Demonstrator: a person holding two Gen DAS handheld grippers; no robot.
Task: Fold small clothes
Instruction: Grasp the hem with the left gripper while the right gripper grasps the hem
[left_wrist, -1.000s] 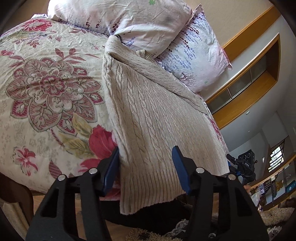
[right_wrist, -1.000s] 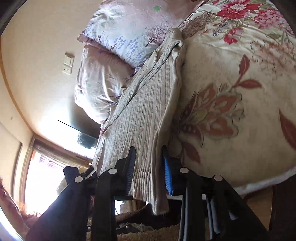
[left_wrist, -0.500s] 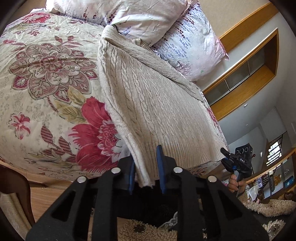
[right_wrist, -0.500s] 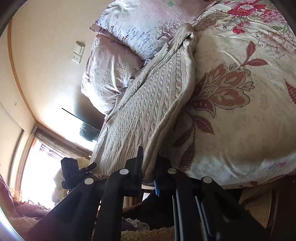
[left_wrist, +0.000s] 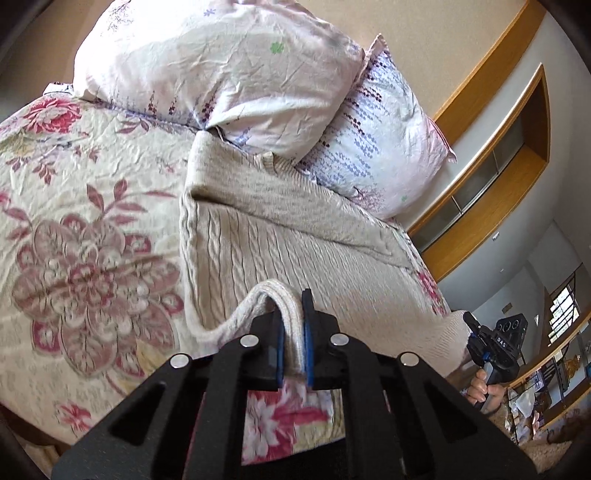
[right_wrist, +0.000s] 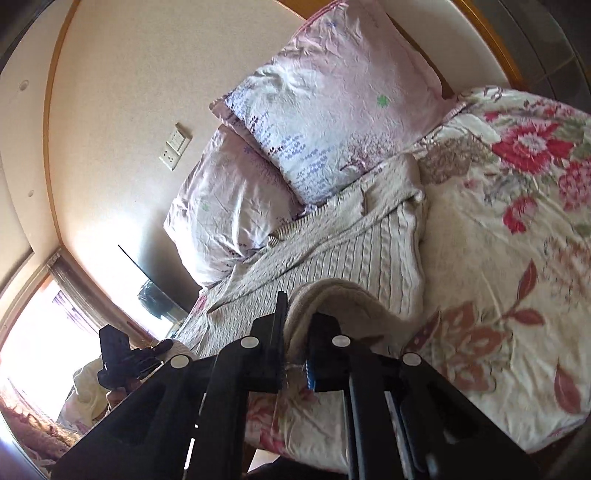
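Between the blue pads of the left gripper (left_wrist: 293, 332) sits a thick fold of the cream cable-knit sweater (left_wrist: 295, 251), the jaws closed tight on the ribbed hem and lifting it above the rest of the garment. The right gripper (right_wrist: 295, 343) is likewise clamped on the hem at the opposite corner, with the knit bulging up in a rounded hump ahead of its jaws. The sweater lies lengthwise on the bed, its body flat with vertical cable ribs, a sleeve folded diagonally across the upper part, and its collar end touching the pillows (left_wrist: 229, 70). The hem itself is hidden inside both pairs of jaws, and motion blur softens the knit near them. From the left wrist view the other gripper appears small at the far right, held in a hand (left_wrist: 484, 387). Under the sweater is a cream bedspread (left_wrist: 85, 266) printed with red and pink flowers. Behind the pillows stands a beige wall with a switch plate (right_wrist: 176, 146), and a bright window (right_wrist: 40, 339) glares at lower left.
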